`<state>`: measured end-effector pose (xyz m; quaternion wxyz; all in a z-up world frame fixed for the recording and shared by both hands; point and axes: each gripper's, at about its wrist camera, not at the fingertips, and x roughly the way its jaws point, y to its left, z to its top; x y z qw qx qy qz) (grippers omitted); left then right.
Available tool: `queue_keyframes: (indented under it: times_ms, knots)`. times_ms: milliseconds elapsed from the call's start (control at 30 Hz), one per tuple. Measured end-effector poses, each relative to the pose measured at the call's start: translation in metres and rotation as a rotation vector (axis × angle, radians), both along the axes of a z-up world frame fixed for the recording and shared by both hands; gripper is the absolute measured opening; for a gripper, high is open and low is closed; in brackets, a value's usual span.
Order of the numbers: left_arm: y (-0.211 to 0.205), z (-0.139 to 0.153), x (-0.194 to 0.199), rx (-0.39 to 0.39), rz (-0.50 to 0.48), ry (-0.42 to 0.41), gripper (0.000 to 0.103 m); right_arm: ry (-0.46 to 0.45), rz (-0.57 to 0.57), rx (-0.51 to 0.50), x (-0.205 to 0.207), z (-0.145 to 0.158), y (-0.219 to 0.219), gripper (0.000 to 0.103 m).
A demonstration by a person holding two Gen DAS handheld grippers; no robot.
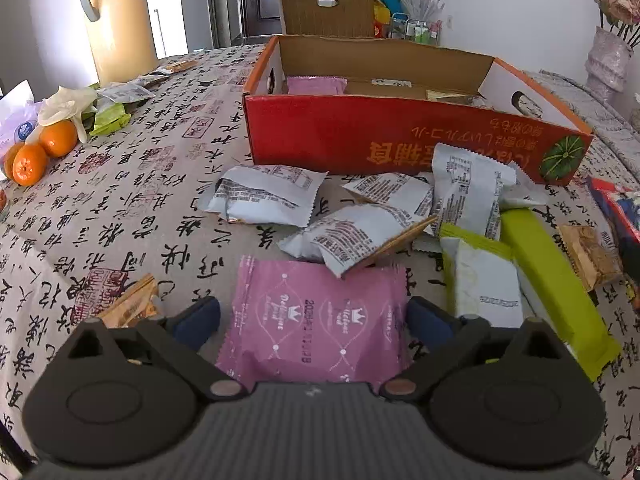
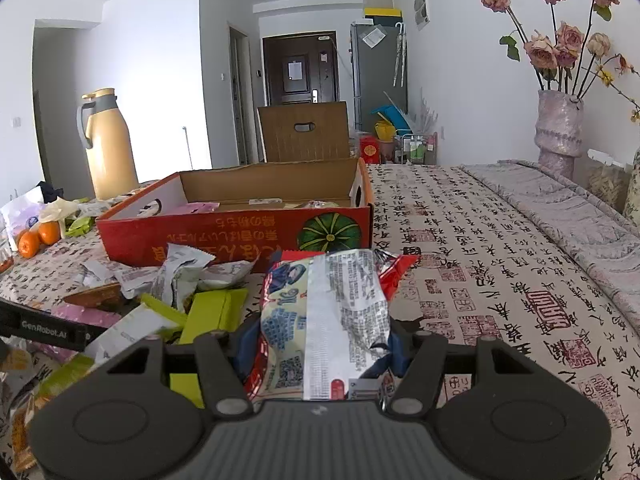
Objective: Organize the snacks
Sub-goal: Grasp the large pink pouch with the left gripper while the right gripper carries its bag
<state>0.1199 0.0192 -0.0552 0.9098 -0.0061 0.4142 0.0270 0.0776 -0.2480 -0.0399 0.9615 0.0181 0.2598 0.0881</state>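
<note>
A pink snack packet (image 1: 320, 292) lies flat on the patterned tablecloth, between the fingers of my left gripper (image 1: 314, 320). The jaws stand open on either side of it, with the pads close to its edges and not pressing. My right gripper (image 2: 320, 344) is shut on a red and white snack bag (image 2: 324, 292), held just above the cloth. Behind both stands an open red cardboard box (image 1: 360, 136), its lid flap upright. Another pink packet (image 1: 316, 85) lies inside it. In the right wrist view, the red box (image 2: 224, 236) sits ahead and to the left.
Several white packets (image 1: 264, 192) and green packets (image 1: 552, 280) lie scattered in front of the box. Oranges (image 1: 44, 148), wrappers and a tall yellow thermos (image 1: 120, 28) crowd the far left. A vase of dried roses (image 2: 560, 128) stands at the far right.
</note>
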Motion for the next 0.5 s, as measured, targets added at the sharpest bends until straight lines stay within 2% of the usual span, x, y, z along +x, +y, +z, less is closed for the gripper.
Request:
queue_keyframes:
  times_ms: [100, 200, 500]
  knots:
    - [-0.003, 0.004, -0.003, 0.000, -0.019, -0.014, 0.076, 0.001, 0.002, 0.005, 0.000, -0.001, 0.000, 0.060]
    - [-0.005, 0.006, -0.004, -0.001, -0.024, -0.024, 0.068, -0.005, 0.003, 0.009, -0.002, 0.001, -0.002, 0.060]
    - [-0.001, 0.019, -0.016, -0.024, -0.026, -0.080, 0.065, -0.024, 0.007, 0.011, -0.010, 0.005, -0.001, 0.060]
